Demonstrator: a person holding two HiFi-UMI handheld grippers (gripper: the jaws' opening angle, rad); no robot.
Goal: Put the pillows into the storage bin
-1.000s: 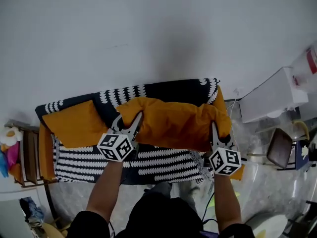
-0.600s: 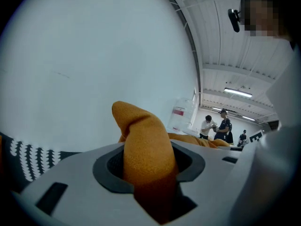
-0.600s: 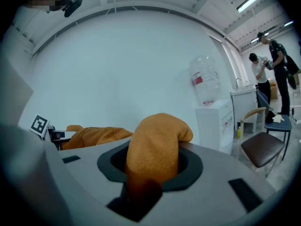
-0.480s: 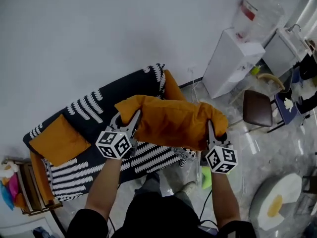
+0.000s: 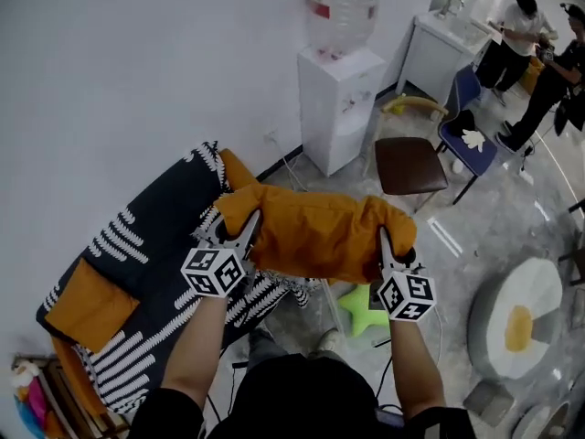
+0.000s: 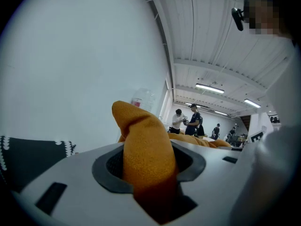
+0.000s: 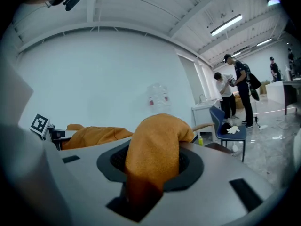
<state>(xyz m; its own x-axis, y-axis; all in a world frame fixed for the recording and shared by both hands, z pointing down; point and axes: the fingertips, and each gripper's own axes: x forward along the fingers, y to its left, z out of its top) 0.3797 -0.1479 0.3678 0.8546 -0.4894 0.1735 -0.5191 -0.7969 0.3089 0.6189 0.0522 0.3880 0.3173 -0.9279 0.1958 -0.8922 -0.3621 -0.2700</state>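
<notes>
The soft orange fabric pillow (image 5: 315, 231) hangs in the air in front of the person, stretched lengthwise between the two grippers and clear of the sofa and the floor. The left gripper (image 5: 241, 230) has its fingers clenched on the pillow's left end. In the left gripper view a thick fold of orange cloth (image 6: 143, 149) rises from between them and fills the gap. The right gripper (image 5: 384, 243) grasps the opposite end the same way, with a rounded hump of the fabric (image 7: 153, 152) pinched between its fingers in the right gripper view. Both marker cubes face up towards the head camera. Below and to the left stands the sofa with a black cover patterned in white (image 5: 146, 245), and a second orange pillow (image 5: 87, 302) lies on it, well apart from the held one. Under the held pillow a green star-shaped object (image 5: 364, 309) lies on the grey glossy floor (image 5: 457, 236). Further out stand a white water dispenser (image 5: 340, 108) with a clear bottle on top, against the white wall, and beside it a brown-seated chair (image 5: 409, 165) and a blue chair (image 5: 471, 135). At the lower right lies a round white thing with a yellow centre (image 5: 519, 323), and two people (image 5: 516, 30) stand at the far end of the room.
</notes>
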